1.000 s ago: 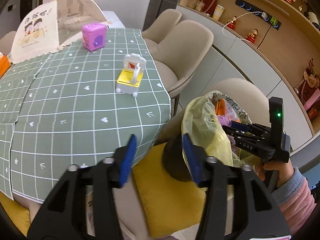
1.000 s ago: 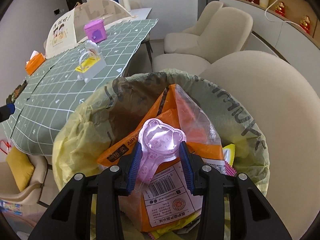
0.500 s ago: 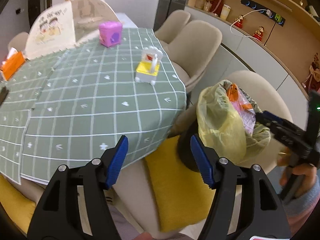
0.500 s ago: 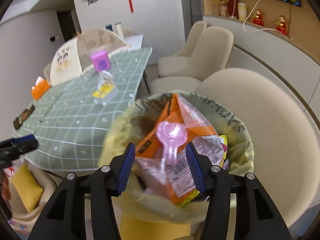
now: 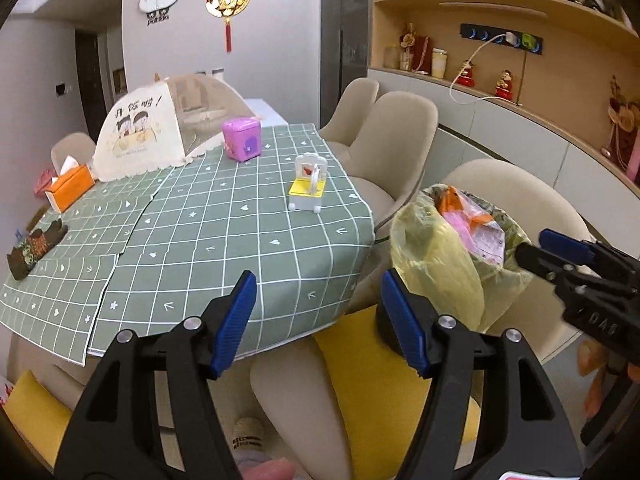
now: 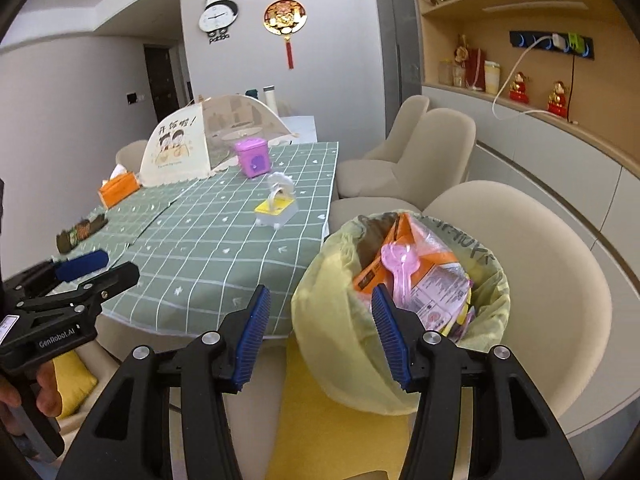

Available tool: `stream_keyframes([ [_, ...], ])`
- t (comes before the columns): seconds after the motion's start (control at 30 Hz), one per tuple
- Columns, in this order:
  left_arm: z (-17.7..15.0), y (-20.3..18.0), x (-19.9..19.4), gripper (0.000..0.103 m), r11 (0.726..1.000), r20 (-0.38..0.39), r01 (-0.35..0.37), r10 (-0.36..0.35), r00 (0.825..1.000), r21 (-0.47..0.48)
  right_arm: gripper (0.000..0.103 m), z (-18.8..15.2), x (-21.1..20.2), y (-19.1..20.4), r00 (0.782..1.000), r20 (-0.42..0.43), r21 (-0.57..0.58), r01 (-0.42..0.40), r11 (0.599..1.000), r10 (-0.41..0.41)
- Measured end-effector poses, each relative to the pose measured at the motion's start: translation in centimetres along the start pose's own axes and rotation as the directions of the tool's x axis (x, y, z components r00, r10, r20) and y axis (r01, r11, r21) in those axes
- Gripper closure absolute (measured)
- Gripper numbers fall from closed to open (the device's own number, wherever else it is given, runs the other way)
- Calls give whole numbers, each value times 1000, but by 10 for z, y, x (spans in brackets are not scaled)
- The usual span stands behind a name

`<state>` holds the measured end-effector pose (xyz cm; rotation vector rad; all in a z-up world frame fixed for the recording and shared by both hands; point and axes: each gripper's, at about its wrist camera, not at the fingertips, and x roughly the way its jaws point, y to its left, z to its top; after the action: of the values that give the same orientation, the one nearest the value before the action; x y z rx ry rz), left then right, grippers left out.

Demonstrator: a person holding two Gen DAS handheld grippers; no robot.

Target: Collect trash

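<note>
tablecloth [image 5: 224,236]: green, white grid with small hearts and arrows
bin liner [image 6: 340,304]: pale yellow
scoop [image 6: 398,262]: translucent pink
snack bag [image 6: 424,268]: orange
cushion [image 6: 340,436]: yellow
gripper pads [image 6: 256,332]: blue

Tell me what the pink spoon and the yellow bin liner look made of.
Pink spoon: likely translucent moulded plastic; light glows through it, glossy.
Yellow bin liner: thin plastic film, it seems; semi-sheer, crinkled, folded over the rim.

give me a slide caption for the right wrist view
Open right gripper above a lined bin holding a pink spoon.
</note>
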<state>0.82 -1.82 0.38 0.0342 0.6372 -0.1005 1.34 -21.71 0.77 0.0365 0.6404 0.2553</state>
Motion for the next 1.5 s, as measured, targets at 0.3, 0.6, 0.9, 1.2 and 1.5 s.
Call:
stream_keyframes([
  [0.3, -16, -21, -8, 41, 999, -14, 5, -4, 1000, 40, 53, -23, -6, 11, 1000, 26, -7, 7, 1000, -7],
  [0.6, -17, -19, -21, 41, 999, 26, -41, 40, 999, 29, 53, -27, -14, 14, 998, 52, 24, 27, 999, -28],
  [0.9, -17, -14, -22, 41, 998, 25, -66, 66, 998, 11, 53, -28, -15, 17, 998, 56, 24, 19, 1000, -21],
  [1.2, -19, -11, -22, 41, 997, 18, -75, 75, 997, -3, 53, -29, -16, 16, 998, 56, 26, 14, 1000, -16],
  [1.5, -21, -11, -24, 41, 998, 24, -70, 70, 997, 1, 53, -29, -17, 17, 998, 53, 25, 16, 1000, -17],
])
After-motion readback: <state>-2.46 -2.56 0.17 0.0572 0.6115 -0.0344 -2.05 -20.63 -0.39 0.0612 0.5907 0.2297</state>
